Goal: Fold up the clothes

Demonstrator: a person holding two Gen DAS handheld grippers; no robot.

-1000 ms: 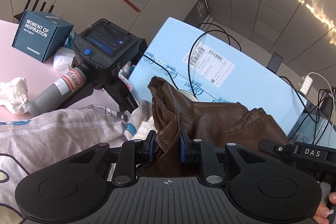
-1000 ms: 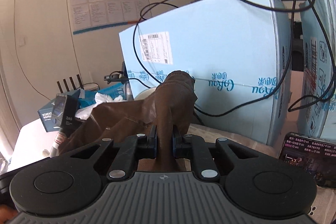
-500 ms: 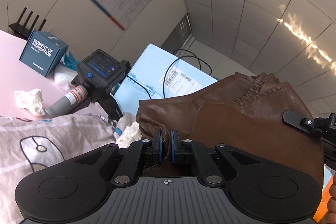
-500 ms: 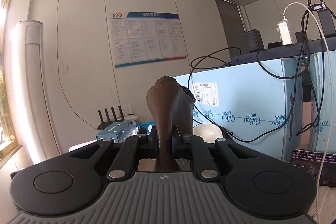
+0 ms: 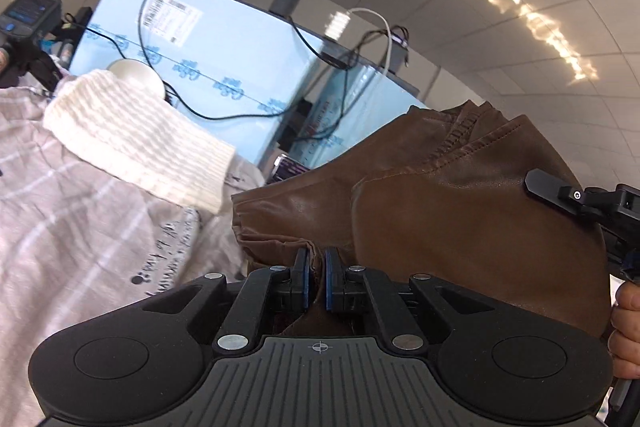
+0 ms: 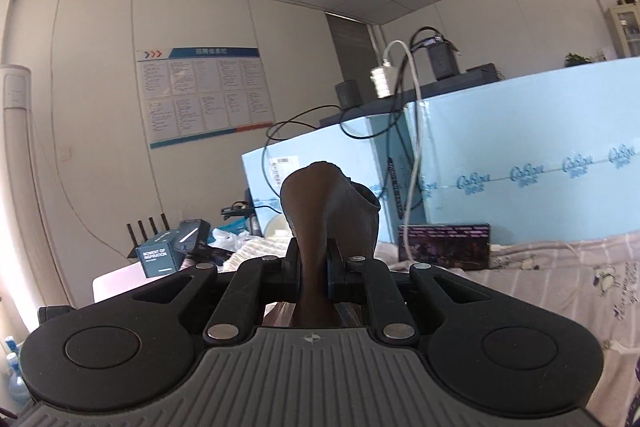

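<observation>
Left of the blue foam board, a white ribbed knit lies on the pale printed bedsheet, soft and rumpled. Moving right, the left gripper is clenched on a bunched edge of the brown leather garment, which hangs in the air below and right of the board, smooth, glossy, stitched along its seams. Further right, the right gripper pinches another part of it, a dark stiff tuft standing up between the jaws. My read: the garment is lifted by two points, mid-fold or being spread. Next calls for keeping both grips level and bringing it down flat on the sheet without creasing the stiff leather.
</observation>
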